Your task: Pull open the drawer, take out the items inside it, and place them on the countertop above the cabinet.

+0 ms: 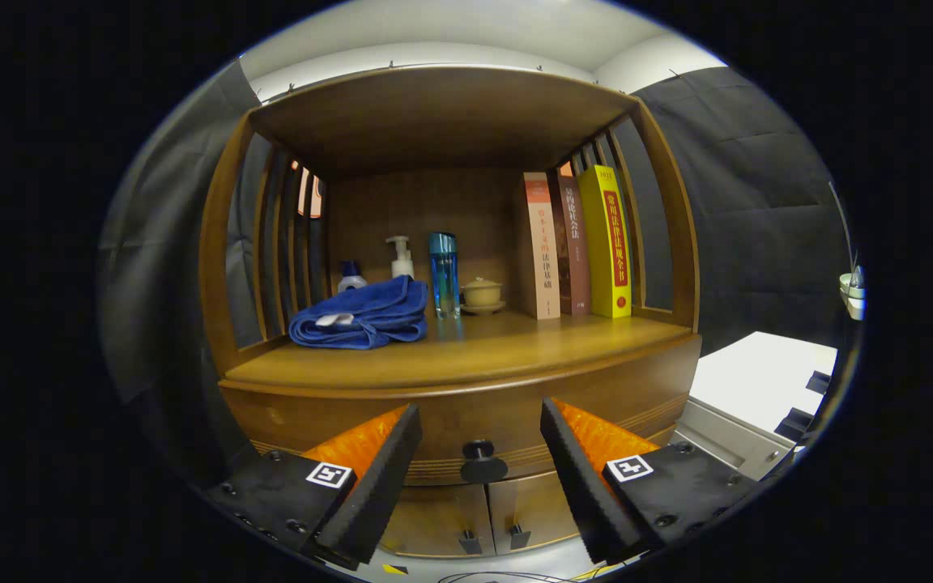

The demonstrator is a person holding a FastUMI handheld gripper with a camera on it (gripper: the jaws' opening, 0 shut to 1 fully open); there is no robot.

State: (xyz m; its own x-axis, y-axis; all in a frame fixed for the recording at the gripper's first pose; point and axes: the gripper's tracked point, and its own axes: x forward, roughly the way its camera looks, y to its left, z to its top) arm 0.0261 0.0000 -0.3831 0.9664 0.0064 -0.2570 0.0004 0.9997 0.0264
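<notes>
Drawer (466, 405), shut, lower centre of frame under the countertop (466, 356): its knob (483, 461) sits dead ahead between the fingers of my gripper (479, 453), which is spread wide, grasping nothing, square to the drawer front.

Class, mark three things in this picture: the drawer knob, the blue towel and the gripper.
drawer knob (483, 463), gripper view, on its round dark head, between the fingers.
blue towel (363, 316), gripper view, on its folded top, on the countertop.
gripper (480, 445), gripper view, midway between its open fingertips.
</notes>
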